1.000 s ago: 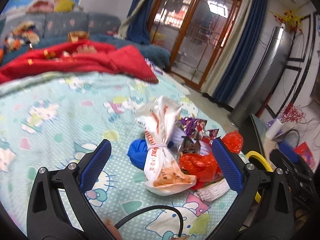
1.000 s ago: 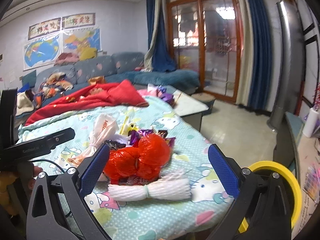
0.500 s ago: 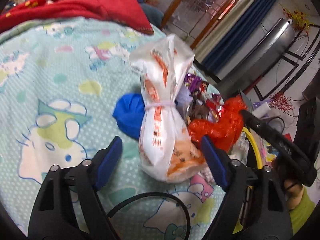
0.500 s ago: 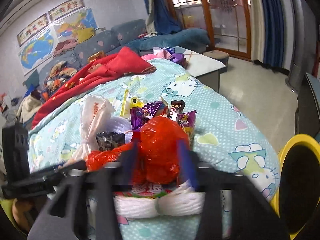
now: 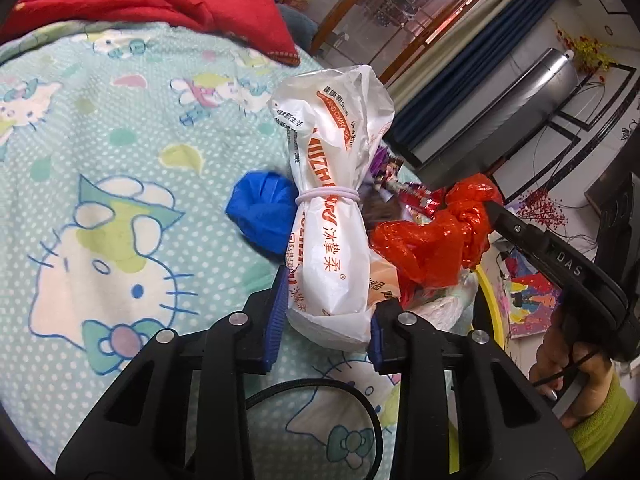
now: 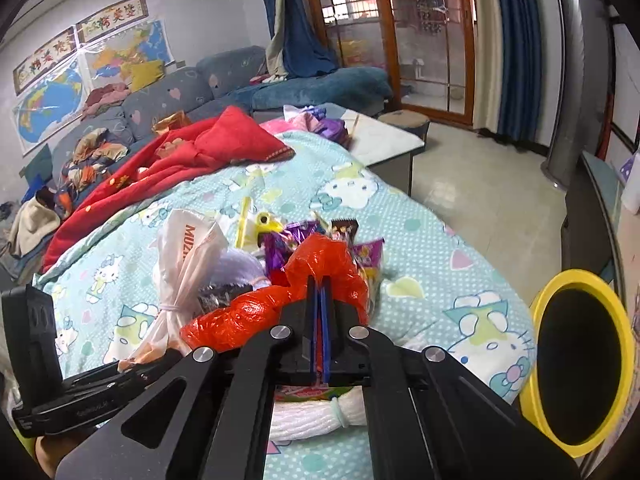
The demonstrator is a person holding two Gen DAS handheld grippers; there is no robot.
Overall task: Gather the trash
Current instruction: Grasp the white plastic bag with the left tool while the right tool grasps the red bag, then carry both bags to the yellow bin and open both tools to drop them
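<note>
Home living room. Grey sofa [image 6: 168,100] along wall, clothes heaped on it; world maps [image 6: 48,100] taped above. Cartoon-cat bedspread [image 6: 420,248] over big surface, red blanket [image 6: 192,152] at far edge. Blue curtains [image 6: 512,48], wood-framed glass doors [image 6: 432,32].

The left gripper [image 5: 325,320] is a black plastic frame of angular linkage arms with triangular cut-outs, joined by round silver screws. Its fingers [image 5: 275,320] carry ribbed blue pads. A thin black cable [image 5: 320,386] loops between the arms. The right gripper [image 6: 320,320] has the same black frame, silver screws and blue pads; its side bears pale "DAS" lettering. The hand [image 5: 568,364] on its handle shows bare skin, a glossy nail and a lime-green sleeve [image 5: 600,404].
</note>
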